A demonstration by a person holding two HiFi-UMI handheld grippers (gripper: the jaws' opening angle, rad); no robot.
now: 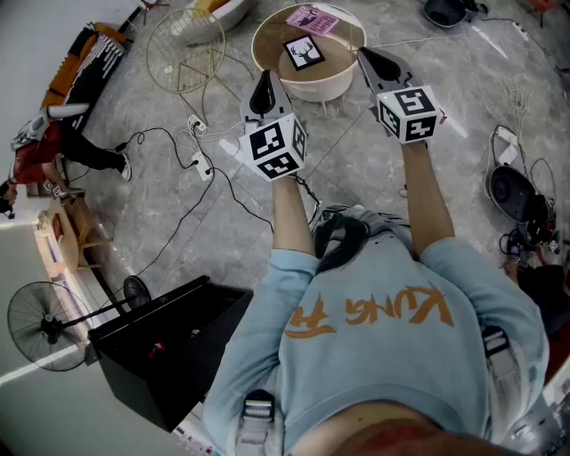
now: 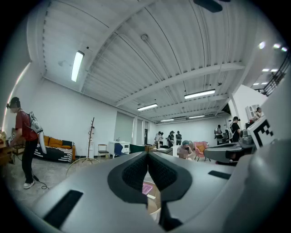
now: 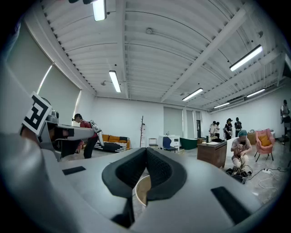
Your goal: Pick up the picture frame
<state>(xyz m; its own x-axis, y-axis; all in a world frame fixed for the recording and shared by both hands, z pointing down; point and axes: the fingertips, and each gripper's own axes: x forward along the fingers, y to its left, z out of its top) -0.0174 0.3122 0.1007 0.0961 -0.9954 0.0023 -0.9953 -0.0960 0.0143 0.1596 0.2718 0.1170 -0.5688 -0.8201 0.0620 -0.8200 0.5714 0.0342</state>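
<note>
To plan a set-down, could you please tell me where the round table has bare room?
The round table is bare left of the picture frame and toward its near rim; the pink card crowds the far edge.

1. Left gripper view: the left gripper (image 2: 148,155), jaws pressed together, hides most of the round white-rimmed desk (image 2: 152,203). Only a sliver with the pink paper sheet (image 2: 146,187) shows.
2. Right gripper view: the right gripper (image 3: 146,151) leaves just an arc of that desk's rim (image 3: 137,190) in sight.
3. Head view: the pink paper sheet's (image 1: 312,18) print is too small to read, and the top edge cuts it off.
</note>
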